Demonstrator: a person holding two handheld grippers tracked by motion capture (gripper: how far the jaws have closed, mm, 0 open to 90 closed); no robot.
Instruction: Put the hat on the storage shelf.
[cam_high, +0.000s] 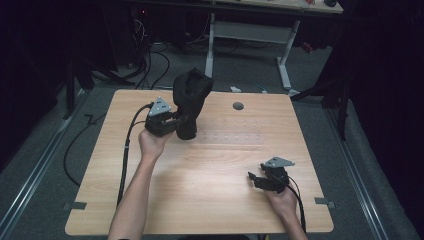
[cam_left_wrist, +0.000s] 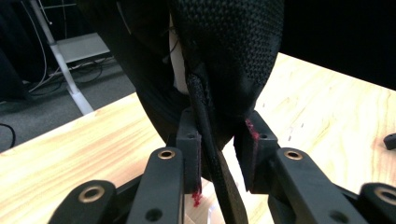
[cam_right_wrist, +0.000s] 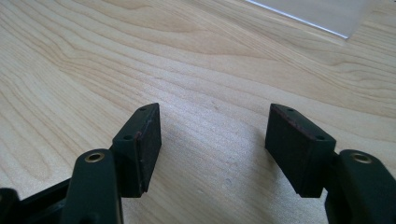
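At table's (cam_high: 200, 170) far left, left gripper (cam_high: 176, 120) pinches black mesh bag (cam_high: 189, 97), lifted (seam edge between pads) — soft, light, floppy; grip seam. Right gripper (cam_high: 256, 177) rests near right edge — jaws apart, empty.

Obstacle: black fabric bag (cam_high: 190, 100), far left of wooden table (cam_high: 215, 170), beside left gripper (cam_high: 172, 122) | Minor: grommet hole (cam_high: 238, 106), far centre | Free: bare centre, near, right.

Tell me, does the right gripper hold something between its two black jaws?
No: the right gripper stands open, with bare wooden table between its jaws.
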